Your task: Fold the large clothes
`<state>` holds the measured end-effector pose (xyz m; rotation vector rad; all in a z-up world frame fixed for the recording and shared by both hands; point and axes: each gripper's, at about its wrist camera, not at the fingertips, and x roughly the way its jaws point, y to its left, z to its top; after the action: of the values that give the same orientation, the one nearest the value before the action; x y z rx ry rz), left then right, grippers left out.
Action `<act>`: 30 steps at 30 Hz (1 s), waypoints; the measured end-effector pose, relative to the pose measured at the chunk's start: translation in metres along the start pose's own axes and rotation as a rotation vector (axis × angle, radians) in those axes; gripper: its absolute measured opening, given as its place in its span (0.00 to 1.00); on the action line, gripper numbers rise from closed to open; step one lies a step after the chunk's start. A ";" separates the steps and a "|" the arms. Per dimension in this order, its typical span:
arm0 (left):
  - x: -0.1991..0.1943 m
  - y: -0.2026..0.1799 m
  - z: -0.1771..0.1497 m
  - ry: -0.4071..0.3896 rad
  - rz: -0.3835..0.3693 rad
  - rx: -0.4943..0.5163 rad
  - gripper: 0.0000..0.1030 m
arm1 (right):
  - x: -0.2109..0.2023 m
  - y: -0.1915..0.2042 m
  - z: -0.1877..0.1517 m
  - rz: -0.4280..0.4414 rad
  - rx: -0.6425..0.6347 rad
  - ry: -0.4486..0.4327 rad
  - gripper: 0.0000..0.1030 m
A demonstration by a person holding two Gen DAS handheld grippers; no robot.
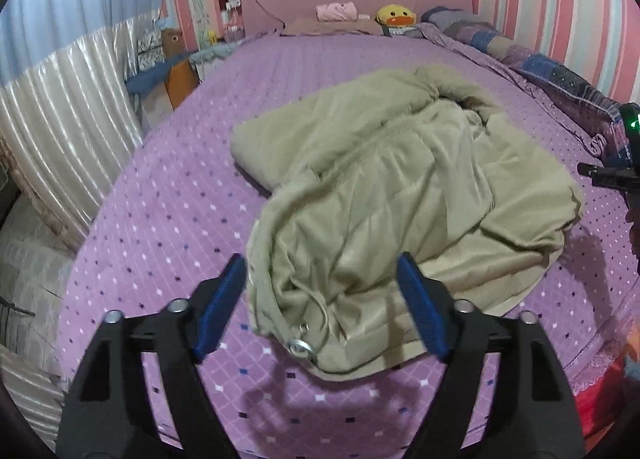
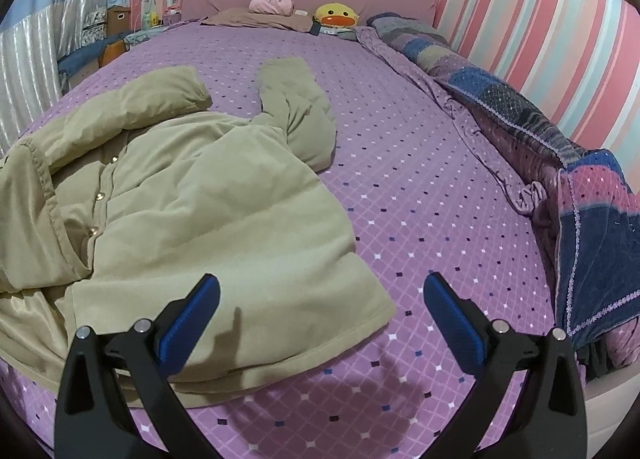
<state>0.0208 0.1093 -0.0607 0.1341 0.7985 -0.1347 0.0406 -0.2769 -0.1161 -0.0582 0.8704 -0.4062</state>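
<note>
A beige padded jacket [image 1: 400,179] lies crumpled on the purple dotted bed sheet [image 1: 168,211]. In the left wrist view one side is folded over the body, showing shiny lining and a metal drawstring ring near the front hem. My left gripper [image 1: 321,259] hovers open just above that hem, pads not pressing on the cloth. In the right wrist view the jacket [image 2: 192,203] shows its snap front, its hood [image 2: 160,95] and one sleeve [image 2: 300,111] stretched toward the headboard. My right gripper [image 2: 322,279] is open over the jacket's near right hem corner, holding nothing.
A patchwork quilt [image 2: 520,111] is bunched along the bed's right side by the striped wall. A yellow duck plush [image 2: 335,17] and a pink folded cloth [image 2: 272,5] sit at the headboard. Pale curtains [image 1: 60,119] and boxes stand left of the bed.
</note>
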 end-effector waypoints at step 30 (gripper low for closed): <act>0.080 -0.081 0.007 0.307 -0.458 0.196 0.14 | 0.113 -0.039 0.037 0.144 -0.174 0.190 0.98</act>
<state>0.0675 0.0227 -0.1192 0.1578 1.1138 -0.6380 0.1204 -0.3589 -0.1665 -0.1177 1.0888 -0.2021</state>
